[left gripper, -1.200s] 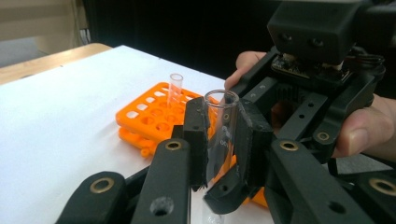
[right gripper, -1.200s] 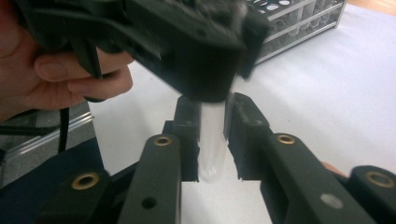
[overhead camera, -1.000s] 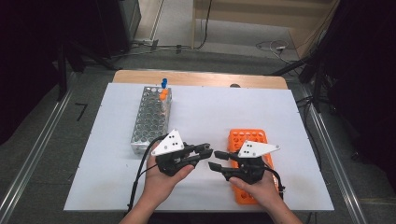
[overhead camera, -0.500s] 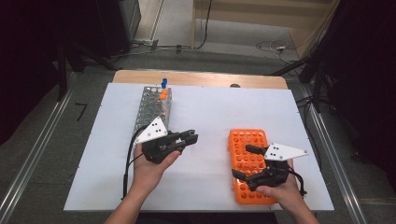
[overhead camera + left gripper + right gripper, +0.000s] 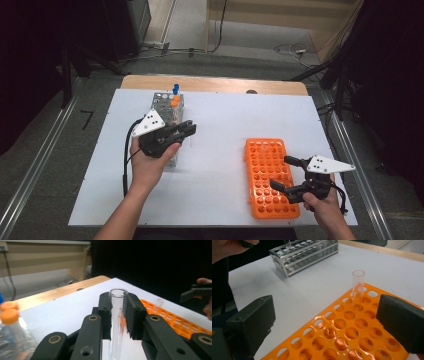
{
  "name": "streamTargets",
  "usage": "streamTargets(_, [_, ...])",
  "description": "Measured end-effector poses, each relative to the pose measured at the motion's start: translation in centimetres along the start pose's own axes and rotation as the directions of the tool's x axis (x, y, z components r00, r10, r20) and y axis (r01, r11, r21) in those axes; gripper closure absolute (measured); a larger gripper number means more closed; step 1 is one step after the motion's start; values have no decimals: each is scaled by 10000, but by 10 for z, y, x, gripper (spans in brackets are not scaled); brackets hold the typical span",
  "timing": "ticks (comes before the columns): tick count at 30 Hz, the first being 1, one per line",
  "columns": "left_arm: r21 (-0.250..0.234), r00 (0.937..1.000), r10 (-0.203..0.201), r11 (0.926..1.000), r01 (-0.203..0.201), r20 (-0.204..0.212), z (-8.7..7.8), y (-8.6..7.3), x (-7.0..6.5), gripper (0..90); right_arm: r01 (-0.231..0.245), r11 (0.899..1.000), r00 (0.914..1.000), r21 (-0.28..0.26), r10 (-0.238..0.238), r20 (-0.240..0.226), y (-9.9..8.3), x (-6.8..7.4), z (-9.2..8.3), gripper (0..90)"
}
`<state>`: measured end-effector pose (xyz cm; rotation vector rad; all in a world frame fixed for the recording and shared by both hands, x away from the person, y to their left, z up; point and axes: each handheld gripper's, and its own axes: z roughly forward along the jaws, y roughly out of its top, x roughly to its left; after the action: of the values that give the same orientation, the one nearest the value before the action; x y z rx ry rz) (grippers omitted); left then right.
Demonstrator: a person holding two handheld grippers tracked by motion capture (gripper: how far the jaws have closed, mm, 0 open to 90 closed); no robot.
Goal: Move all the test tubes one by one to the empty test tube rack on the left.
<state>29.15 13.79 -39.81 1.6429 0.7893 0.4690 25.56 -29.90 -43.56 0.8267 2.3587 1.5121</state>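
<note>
Left gripper view: clear tube (image 5: 117,322) runs off bottom edge, lower end unseen; orange-capped tubes (image 5: 8,312) blurred, cut by left edge. Orange rack (image 5: 175,321) partly hidden behind jaw. Right gripper view: orange rack cut off at bottom & right edges; metal rack (image 5: 304,253) cropped at top. High view: tube in left gripper (image 5: 186,131) too small to make out.

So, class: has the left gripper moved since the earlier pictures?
Yes. In the high view the left gripper, shut on a clear test tube, has gone left and away from the orange rack, up to the metal rack.
</note>
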Motion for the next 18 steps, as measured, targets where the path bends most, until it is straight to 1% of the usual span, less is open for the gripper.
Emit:
streamTargets(5, [-176, 9990, -311, 9994, 306, -314, 1, 1, 20, 765, -161, 9998, 9995, 87, 159, 258, -6, -10, -1, 10])
streamTargets(9, [-337, 9960, -394, 9988, 368, -799, 2, 3, 36, 764, -362, 9993, 9985, 95, 358, 413, -10, -17, -2, 11])
streamTargets(12, [-471, 9918, -423, 9982, 369, -1204, 4, 4, 47, 764, -435, 9990, 9978, 52, 432, 498, -12, -20, -3, 11])
streamTargets(14, [-599, 9879, -460, 9975, 375, -1479, 5, 5, 54, 764, -451, 9990, 9976, 27, 449, 523, -13, -22, -4, 12])
streamTargets(18, [-756, 9798, -723, 9954, 590, -1864, 7, 5, 68, 764, -488, 9988, 9971, 46, 485, 594, -14, -23, -4, 13])
